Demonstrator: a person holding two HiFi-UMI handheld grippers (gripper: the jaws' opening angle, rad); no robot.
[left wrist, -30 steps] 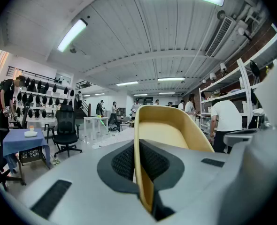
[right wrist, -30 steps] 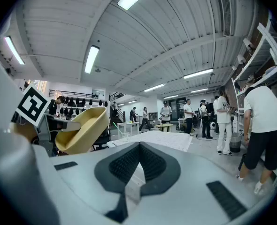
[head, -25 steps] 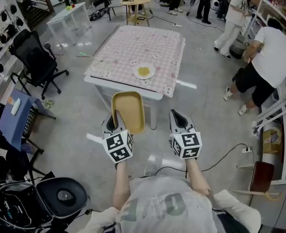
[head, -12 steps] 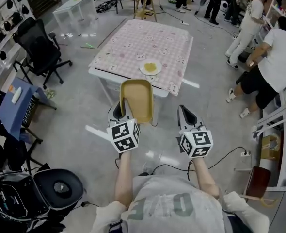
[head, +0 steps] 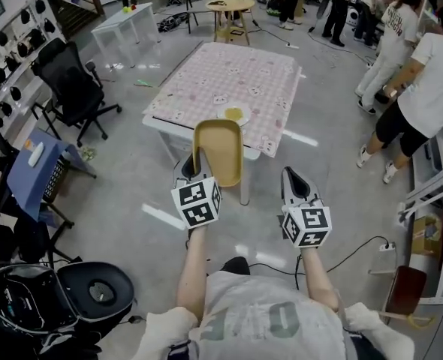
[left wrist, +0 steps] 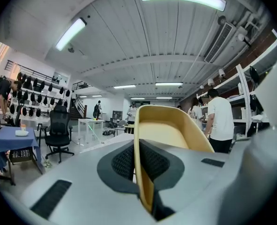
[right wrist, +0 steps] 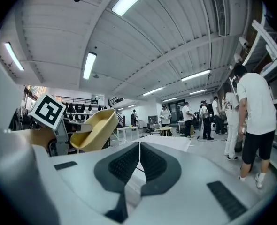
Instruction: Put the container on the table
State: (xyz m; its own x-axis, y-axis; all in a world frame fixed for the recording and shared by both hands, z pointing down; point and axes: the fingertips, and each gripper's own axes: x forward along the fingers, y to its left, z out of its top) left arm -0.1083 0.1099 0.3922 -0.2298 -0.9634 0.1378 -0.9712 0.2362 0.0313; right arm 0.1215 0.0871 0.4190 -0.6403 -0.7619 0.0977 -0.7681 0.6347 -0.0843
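A tan oblong container [head: 218, 152] is held in the air in front of me, over the floor just short of the table. My left gripper [head: 194, 172] is shut on its near rim, and the rim [left wrist: 143, 172] shows pinched between the jaws in the left gripper view. My right gripper [head: 295, 184] hangs beside it to the right, shut, with nothing between its jaws. From the right gripper view the container [right wrist: 94, 129] appears at the left. The table [head: 206, 81] with a pink checked cloth stands ahead, with a white plate of yellow food [head: 233, 114] near its front edge.
A black office chair [head: 75, 88] and a blue-covered stand [head: 34, 167] are at the left. A small white table [head: 125, 22] and a round wooden table [head: 230, 6] stand beyond. Several people [head: 424, 88] stand at the right near shelving. A cable [head: 342, 255] lies on the floor.
I have walked closer to the pink table, so it sits lower and nearer in the head view. Both grippers keep their hold and spacing; the container still rides in the left one.
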